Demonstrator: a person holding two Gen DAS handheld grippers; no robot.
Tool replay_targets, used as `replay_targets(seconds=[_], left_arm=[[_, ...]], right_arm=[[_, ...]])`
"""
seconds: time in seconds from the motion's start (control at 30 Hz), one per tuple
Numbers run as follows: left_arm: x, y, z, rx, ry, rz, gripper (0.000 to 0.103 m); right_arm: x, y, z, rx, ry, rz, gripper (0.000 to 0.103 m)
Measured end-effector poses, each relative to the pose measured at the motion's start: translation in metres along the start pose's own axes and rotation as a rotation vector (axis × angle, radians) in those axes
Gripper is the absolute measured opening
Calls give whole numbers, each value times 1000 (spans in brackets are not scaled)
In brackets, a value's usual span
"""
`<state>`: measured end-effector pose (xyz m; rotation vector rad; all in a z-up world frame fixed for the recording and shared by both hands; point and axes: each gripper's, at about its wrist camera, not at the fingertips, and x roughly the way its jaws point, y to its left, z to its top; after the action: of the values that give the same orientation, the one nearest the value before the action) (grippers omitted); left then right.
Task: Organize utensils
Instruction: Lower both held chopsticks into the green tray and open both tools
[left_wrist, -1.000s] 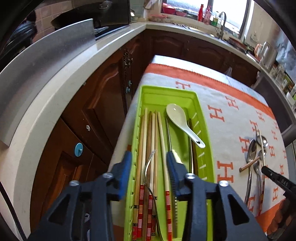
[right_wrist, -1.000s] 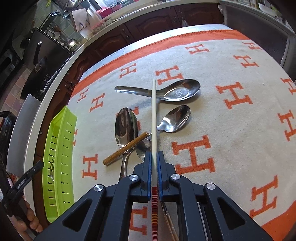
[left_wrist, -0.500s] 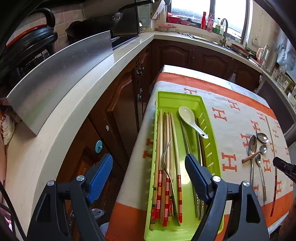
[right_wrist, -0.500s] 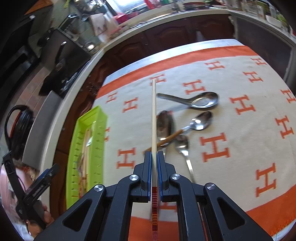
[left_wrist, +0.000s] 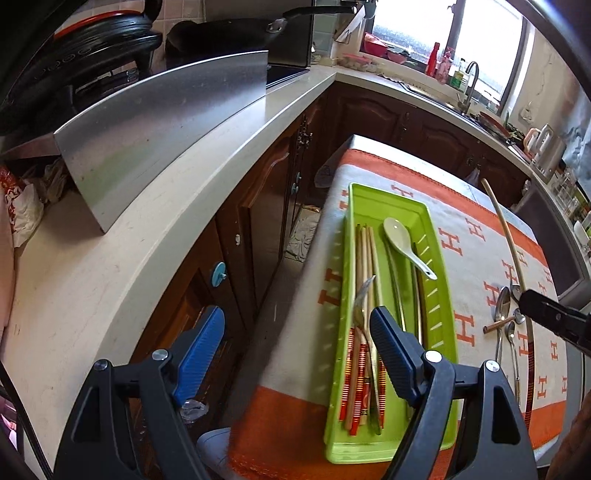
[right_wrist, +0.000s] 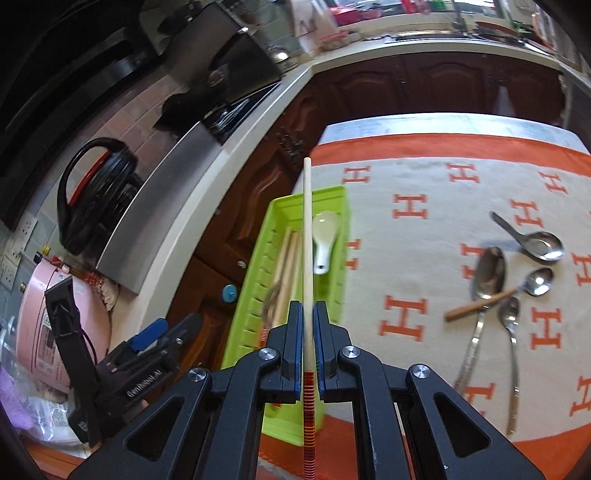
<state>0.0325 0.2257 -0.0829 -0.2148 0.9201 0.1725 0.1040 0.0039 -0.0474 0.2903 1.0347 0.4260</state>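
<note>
1. Only the right wrist view shows the right gripper (right_wrist: 307, 321) clamped on a pale wooden chopstick with a red-striped end (right_wrist: 307, 236), raised above the lime-green slotted plastic tray (right_wrist: 258, 280).
2. Only the left wrist view shows the tray's (left_wrist: 441, 295) full contents: a bundle of matching chopsticks (left_wrist: 364, 258), a white ceramic soup spoon (left_wrist: 402, 240) and a metal fork (left_wrist: 364, 295).
3. The left gripper (left_wrist: 295, 345) hovers at the tray's near left edge, jaws wide and empty.
4. Four steel spoons (right_wrist: 491, 273) lie on the orange-lettered cloth (right_wrist: 406, 177), well apart from the tray.
</note>
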Motion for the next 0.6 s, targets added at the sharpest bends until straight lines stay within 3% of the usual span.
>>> replay_targets(seconds=[0.23,0.6], left_arm=[[-1,11,1,-20,-11,12,79],[8,16,3,-50,16,2,80]], right_arm=[[50,31,14,-20,73,13,5],[116,30,16,-3,185,-14,9]])
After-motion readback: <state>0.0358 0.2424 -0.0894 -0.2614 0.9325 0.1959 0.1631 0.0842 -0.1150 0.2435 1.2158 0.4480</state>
